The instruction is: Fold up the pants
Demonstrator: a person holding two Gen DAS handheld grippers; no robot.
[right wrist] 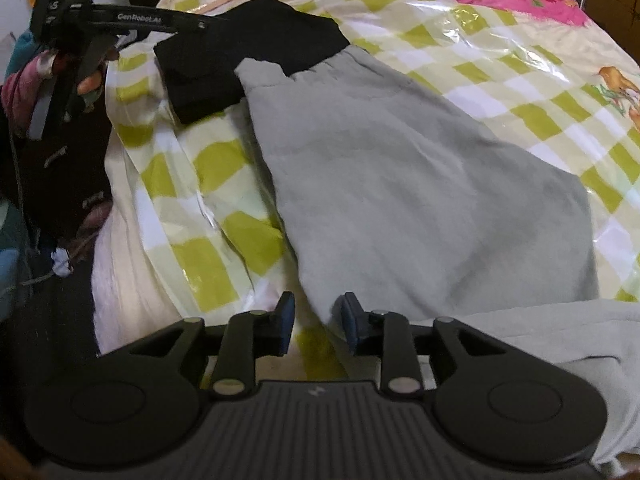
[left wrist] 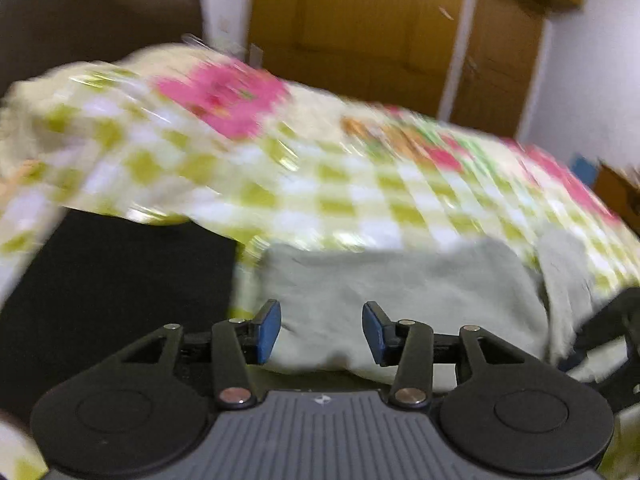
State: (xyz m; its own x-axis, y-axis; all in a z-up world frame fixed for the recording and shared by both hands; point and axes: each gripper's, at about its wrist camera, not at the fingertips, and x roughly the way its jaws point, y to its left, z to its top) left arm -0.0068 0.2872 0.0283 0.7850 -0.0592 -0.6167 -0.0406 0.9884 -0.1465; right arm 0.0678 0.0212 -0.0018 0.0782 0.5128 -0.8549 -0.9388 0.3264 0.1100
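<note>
Grey pants (right wrist: 420,184) lie spread on a bed covered with a green-and-white checked sheet (right wrist: 500,72). The same pants show in the blurred left wrist view (left wrist: 400,296). My left gripper (left wrist: 321,330) is open, its blue pads just above the near edge of the grey cloth, holding nothing. My right gripper (right wrist: 318,326) is open with a narrower gap; a corner of the pants lies between its pads. The left gripper also shows at the upper left of the right wrist view (right wrist: 80,12).
A folded black garment (right wrist: 248,56) lies by the pants' waistband; it also appears at the left in the left wrist view (left wrist: 120,288). Wooden wardrobe doors (left wrist: 360,28) stand behind the bed. More grey cloth (right wrist: 560,340) lies at the lower right.
</note>
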